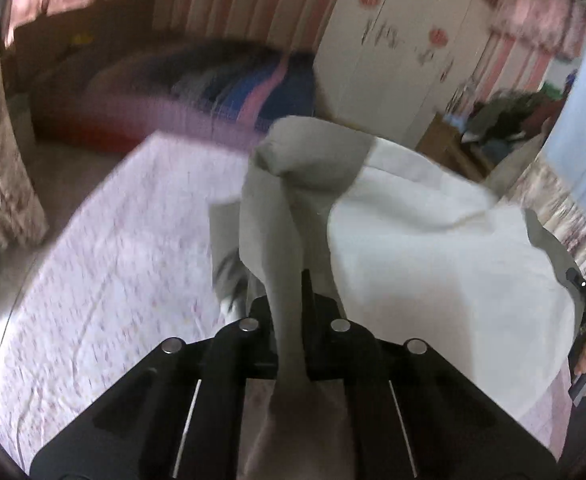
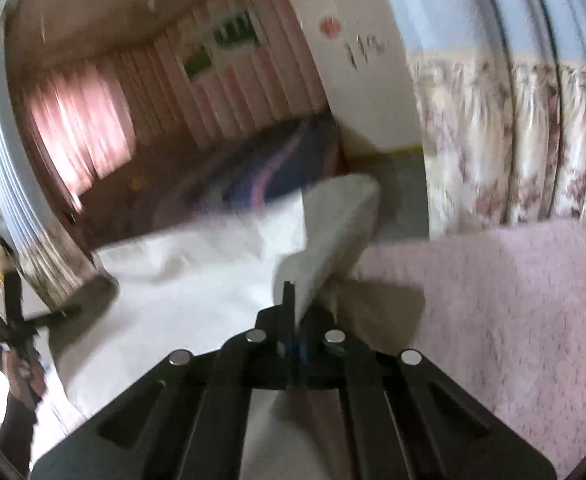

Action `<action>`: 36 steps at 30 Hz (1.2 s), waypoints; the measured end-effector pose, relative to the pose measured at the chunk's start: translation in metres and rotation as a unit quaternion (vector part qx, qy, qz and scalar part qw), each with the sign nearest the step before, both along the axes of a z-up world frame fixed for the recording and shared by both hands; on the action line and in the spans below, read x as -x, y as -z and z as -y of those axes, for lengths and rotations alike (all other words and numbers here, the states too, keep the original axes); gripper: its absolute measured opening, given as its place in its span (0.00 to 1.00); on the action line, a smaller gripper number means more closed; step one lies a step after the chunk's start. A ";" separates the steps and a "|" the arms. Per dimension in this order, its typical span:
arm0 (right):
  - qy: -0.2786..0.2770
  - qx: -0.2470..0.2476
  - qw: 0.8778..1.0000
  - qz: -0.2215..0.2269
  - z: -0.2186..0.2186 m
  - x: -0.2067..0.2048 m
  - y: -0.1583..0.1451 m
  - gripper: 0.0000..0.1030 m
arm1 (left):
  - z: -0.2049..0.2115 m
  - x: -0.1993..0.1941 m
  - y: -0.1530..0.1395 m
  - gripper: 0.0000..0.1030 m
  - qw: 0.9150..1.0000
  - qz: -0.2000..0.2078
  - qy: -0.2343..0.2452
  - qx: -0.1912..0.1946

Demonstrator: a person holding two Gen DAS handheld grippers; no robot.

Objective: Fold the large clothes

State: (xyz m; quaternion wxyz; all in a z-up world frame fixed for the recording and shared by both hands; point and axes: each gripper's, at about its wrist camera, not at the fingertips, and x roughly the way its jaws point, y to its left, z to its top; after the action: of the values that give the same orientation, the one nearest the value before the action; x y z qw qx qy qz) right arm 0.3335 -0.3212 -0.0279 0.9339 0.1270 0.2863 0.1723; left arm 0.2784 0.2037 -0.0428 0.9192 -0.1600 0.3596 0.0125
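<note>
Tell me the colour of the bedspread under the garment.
Pale pink with a fine speckled print; the bedspread shows best in the left wrist view.

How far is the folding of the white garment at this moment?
Done: the white garment is picked up at two places. In hand: the left gripper is shut on a grey part of it, and the right gripper is shut on a white edge, both lifted above the pink bedsheet. Left: no neat fold shows yet; the cloth lies bunched, so all folds remain.

Each gripper is looked along from just behind, angled downward; the white garment (image 1: 433, 248) and bed (image 2: 493, 300) are shared closely
</note>
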 end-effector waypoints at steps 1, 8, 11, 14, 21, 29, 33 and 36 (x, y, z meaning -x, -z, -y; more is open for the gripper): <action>0.010 -0.006 1.000 -0.012 0.008 -0.006 0.005 0.01 | 0.000 -0.006 0.004 0.03 1.000 -0.010 -0.005 -0.004; 0.045 0.043 0.990 -0.123 0.012 -0.020 0.068 0.15 | -0.009 -0.014 0.057 0.22 0.996 -0.091 -0.021 0.001; 0.040 0.039 0.994 -0.096 0.022 0.011 0.047 0.74 | -0.008 0.003 0.042 0.91 0.994 -0.084 -0.042 -0.053; 0.043 0.032 0.996 -0.078 0.034 0.046 0.038 0.76 | -0.010 0.035 0.023 0.97 0.994 -0.045 -0.053 -0.079; 0.063 0.033 0.990 -0.118 0.039 0.084 0.072 0.80 | -0.002 0.057 0.043 0.97 0.995 -0.084 -0.026 -0.053; 0.051 -0.025 0.987 -0.150 0.028 0.072 0.097 0.85 | 0.002 0.045 0.070 0.97 0.995 -0.093 -0.004 0.034; 0.053 -0.019 0.988 -0.143 0.014 0.067 0.104 0.85 | 0.015 0.032 0.081 0.97 0.995 -0.093 0.004 0.032; 0.049 -0.008 0.988 -0.145 0.004 0.061 0.112 0.79 | 0.029 0.024 0.082 0.93 0.996 -0.092 0.001 0.017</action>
State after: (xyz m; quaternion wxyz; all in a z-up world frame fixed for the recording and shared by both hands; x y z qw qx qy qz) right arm 0.2729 -0.3252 -0.1403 0.8890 0.1719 0.4104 0.1080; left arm 0.2540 0.1748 -0.1245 0.8791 -0.1738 0.4433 0.0203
